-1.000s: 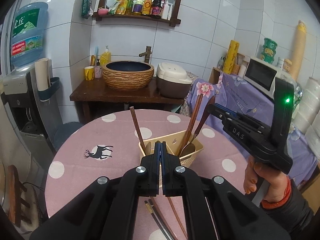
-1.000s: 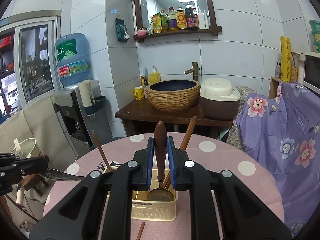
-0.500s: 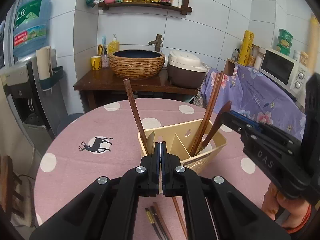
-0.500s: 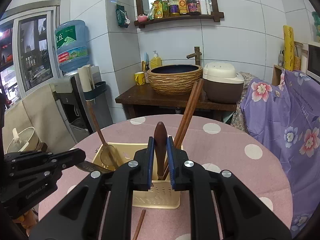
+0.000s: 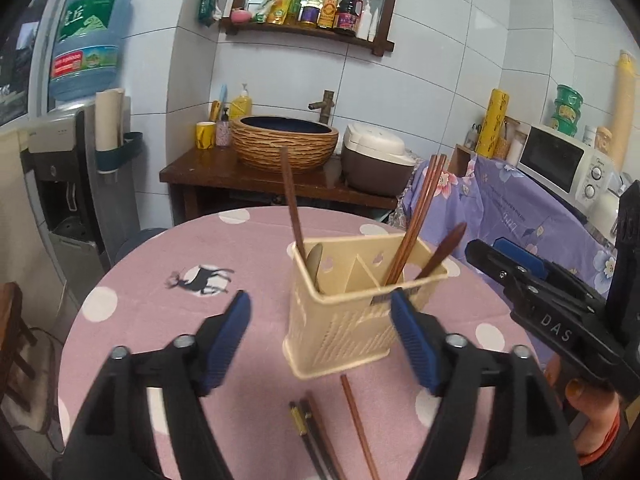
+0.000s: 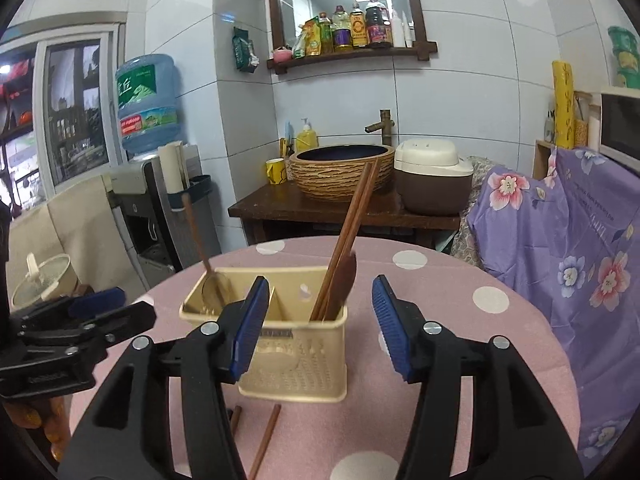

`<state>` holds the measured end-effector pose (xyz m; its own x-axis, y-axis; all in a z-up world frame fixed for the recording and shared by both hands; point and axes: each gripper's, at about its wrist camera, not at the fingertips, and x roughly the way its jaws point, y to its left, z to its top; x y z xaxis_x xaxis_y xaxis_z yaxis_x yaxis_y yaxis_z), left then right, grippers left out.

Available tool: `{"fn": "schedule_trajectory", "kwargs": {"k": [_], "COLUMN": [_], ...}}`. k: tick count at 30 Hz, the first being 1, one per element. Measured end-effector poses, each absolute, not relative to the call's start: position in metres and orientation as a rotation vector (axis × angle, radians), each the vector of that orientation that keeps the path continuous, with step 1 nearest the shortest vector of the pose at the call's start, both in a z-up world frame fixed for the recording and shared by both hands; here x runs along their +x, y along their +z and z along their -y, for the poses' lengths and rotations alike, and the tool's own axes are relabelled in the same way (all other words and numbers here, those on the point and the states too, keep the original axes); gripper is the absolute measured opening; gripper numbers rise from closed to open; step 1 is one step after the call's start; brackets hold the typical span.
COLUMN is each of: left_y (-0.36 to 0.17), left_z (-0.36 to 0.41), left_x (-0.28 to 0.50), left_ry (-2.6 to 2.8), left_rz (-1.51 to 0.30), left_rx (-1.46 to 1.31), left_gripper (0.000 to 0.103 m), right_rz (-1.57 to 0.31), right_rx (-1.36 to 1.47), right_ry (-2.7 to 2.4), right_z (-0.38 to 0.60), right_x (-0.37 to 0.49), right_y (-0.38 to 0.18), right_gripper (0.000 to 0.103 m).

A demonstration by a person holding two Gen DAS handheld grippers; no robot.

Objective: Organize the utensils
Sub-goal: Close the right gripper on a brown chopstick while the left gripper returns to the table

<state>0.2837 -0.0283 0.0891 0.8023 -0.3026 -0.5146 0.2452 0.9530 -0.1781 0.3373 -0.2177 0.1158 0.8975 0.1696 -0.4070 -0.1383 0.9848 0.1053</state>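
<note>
A cream plastic utensil caddy (image 5: pixel 352 316) stands on the pink polka-dot table (image 5: pixel 168 320). It holds a long-handled spoon (image 5: pixel 294 216), a pair of brown chopsticks (image 5: pixel 416 216) and a dark wooden spoon (image 5: pixel 444 248). Several loose chopsticks (image 5: pixel 340 428) lie on the table in front of it. My left gripper (image 5: pixel 320 344) is open and empty, just in front of the caddy. My right gripper (image 6: pixel 320 328) is open and empty, above the caddy (image 6: pixel 296 352); the wooden spoon (image 6: pixel 344 284) stands in the caddy between its fingers.
Behind the table stand a dark wooden counter (image 5: pixel 240 172) with a woven basin (image 5: pixel 284 148) and a rice cooker (image 5: pixel 376 160). A water dispenser (image 5: pixel 68 168) is at the left. A purple flowered cloth (image 6: pixel 560 248) covers furniture at the right.
Both grippers have opened. The right one let go of the dark wooden spoon, which now stands in the caddy. The left one let go of the long-handled spoon and drew back.
</note>
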Motion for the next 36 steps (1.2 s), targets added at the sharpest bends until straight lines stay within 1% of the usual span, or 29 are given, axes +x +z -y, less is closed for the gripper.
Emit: {"fn": "schedule_trajectory", "kwargs": {"k": [4, 13, 14, 15, 17, 19, 22, 26, 28, 33, 35, 36], "left_y": [0.065, 0.01, 0.005, 0.001, -0.006, -0.012, -0.021, -0.033, -0.037, -0.042, -0.043, -0.043], "left_z": [0.018, 0.0, -0.001, -0.001, -0.003, -0.004, -0.005, -0.002, -0.001, 0.004, 0.006, 0.007], "left_x": [0.259, 0.218, 0.213, 0.209, 0.202, 0.197, 0.19, 0.186, 0.184, 0.181, 0.181, 0.181], "left_ry": [-0.264, -0.165, -0.156, -0.149, -0.148, -0.148, -0.142, -0.142, -0.14, -0.151, -0.155, -0.156], "left_rz": [-0.605, -0.705, -0.709, -0.713, -0.734, -0.751, -0.77, -0.797, -0.807, -0.82, -0.821, -0.822], "left_rx": [-0.102, -0.09, -0.082, -0.076, -0.075, -0.076, -0.077, -0.078, -0.073, -0.081, -0.077, -0.075], "left_gripper": [0.084, 0.084, 0.083, 0.08, 0.072, 0.063, 0.056, 0.051, 0.05, 0.05, 0.05, 0.05], "right_rz": [-0.47, -0.675, -0.694, -0.717, -0.76, -0.788, -0.823, -0.862, -0.878, -0.895, -0.902, -0.91], "right_rx": [-0.008, -0.1, -0.094, -0.088, -0.079, -0.063, -0.035, -0.024, -0.026, -0.021, -0.034, -0.048], "right_ry": [0.144, 0.145, 0.147, 0.147, 0.145, 0.146, 0.156, 0.169, 0.178, 0.199, 0.2, 0.194], "right_z": [0.206, 0.18, 0.179, 0.178, 0.176, 0.176, 0.173, 0.166, 0.161, 0.151, 0.145, 0.143], "right_x": [0.309, 0.261, 0.258, 0.254, 0.248, 0.244, 0.239, 0.236, 0.234, 0.231, 0.23, 0.23], "right_y": [0.095, 0.022, 0.015, 0.008, -0.005, -0.014, -0.026, -0.033, -0.037, -0.041, -0.043, -0.045], "right_gripper": [0.063, 0.064, 0.064, 0.064, 0.064, 0.064, 0.064, 0.063, 0.06, 0.058, 0.054, 0.049]}}
